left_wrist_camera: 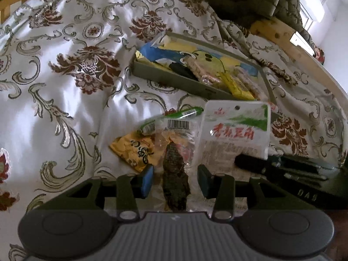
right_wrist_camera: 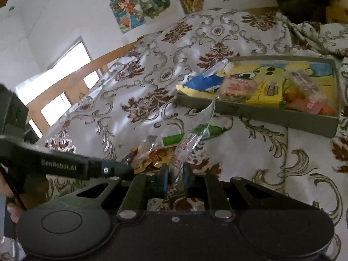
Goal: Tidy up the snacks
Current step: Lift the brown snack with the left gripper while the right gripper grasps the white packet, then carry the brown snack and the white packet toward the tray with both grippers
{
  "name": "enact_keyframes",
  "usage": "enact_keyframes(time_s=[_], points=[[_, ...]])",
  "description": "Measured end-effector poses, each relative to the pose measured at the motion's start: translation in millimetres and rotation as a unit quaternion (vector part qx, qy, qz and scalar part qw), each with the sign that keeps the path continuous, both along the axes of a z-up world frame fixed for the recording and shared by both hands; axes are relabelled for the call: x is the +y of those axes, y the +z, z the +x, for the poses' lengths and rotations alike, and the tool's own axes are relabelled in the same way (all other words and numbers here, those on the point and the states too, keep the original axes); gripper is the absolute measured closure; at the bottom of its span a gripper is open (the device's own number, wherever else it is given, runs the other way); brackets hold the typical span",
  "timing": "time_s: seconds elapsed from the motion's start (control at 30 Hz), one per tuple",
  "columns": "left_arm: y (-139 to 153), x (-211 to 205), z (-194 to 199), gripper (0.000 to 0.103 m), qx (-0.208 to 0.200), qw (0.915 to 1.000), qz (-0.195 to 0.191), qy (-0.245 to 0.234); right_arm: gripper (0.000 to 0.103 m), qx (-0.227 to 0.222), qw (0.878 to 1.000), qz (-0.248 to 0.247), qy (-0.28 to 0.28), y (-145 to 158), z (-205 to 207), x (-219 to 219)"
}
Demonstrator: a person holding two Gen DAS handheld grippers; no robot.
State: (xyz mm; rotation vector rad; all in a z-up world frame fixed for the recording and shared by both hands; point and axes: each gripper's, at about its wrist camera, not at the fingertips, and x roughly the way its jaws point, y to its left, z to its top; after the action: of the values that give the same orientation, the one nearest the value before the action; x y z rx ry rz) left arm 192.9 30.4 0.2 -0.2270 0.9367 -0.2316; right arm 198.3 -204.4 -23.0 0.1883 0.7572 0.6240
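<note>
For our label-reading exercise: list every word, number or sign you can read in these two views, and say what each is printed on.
"SenRobot.AI": on the left hand-held gripper, seen from the right wrist view.
"DAS", or similar: on the right hand-held gripper's body; uncertain.
Red Chinese characters: on the white snack packet; too blurred to read.
Barcode: on the clear packet of dark snack; digits unreadable.
Black script: on the yellow wrapper; illegible.

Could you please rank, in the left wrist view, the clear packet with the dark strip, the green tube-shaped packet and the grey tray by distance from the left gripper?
From the left gripper:
1. Clear packet with the dark strip: between the fingers.
2. Green tube-shaped packet: farther ahead, on the patterned bedspread.
3. Grey tray of snacks: farthest, upper right.
</note>
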Motion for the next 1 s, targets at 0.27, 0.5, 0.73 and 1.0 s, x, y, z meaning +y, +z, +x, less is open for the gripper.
enact_keyframes(time_s=[0.27, 0.5, 0.73, 1.0], points=[[7, 2, 1, 0.056, -0.011, 0.9999, 0.0, 0.01, 0.089, -0.048, 0.998, -0.033, 0.012, 5, -9, 9], [19, 1, 2, 0.056, -0.024, 0.999, 0.027, 0.025, 0.092, -0.116, 0.991, -0.066, 0.02, 16, -19, 14], [39, -9, 5, 0.056, -0.06, 0.996, 0.057, 0.032, 0.097, -0.161, 0.983, -0.088, 0.026, 21, -24, 14], [44, -20, 9, 0.056, -0.069, 0.9954, 0.059, 0.029, 0.097, -0.19, 0.976, -0.102, 0.027, 24, -26, 15]])
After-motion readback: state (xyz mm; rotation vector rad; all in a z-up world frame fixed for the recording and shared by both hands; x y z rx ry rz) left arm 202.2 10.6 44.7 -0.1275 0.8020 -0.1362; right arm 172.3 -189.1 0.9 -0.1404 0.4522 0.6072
